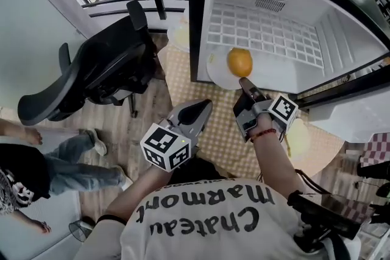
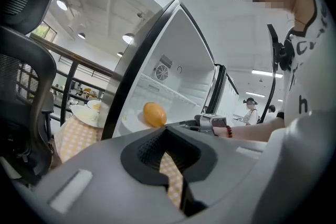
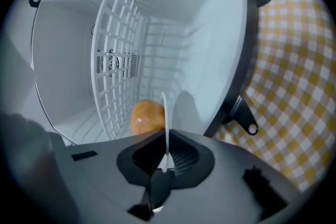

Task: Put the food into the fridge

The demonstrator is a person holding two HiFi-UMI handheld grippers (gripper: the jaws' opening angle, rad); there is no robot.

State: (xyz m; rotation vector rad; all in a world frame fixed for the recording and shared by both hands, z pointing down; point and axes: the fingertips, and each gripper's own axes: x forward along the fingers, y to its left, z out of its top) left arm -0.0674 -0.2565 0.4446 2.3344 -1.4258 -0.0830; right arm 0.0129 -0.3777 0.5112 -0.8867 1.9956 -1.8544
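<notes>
Looking steeply down over a person's shoulders at a small open fridge point(image 1: 341, 39) at twelve o'clock. The food, a round orange fruit point(image 1: 239, 61), sits on a white plate point(image 1: 214, 70) at the front left corner of the fridge floor, below a white wire shelf point(image 1: 262, 30). Whether the plate is set down or just above the floor is hard to tell.

The right gripper point(image 1: 245, 83) is clenched on the plate's near rim, at six o'clock of the fruit; its own view shows the thin rim edge-on between the jaws. The left gripper point(image 1: 204, 105) hangs outside the fridge at seven o'clock of the plate, jaws drawn together on nothing.

The plate looks stiff, smooth and probably breakable. The fruit lies loose on it and would likely roll if tipped, so the rim, kept level, is the sensible hold.

The fridge's black frame stands close at nine o'clock of the plate, and the fridge door point(image 1: 359, 112) is at three o'clock. The floor beyond the fruit is bare. A checked desk point(image 1: 225, 143) lies below the grippers, and a black office chair point(image 1: 97, 70) is well apart at ten o'clock.
</notes>
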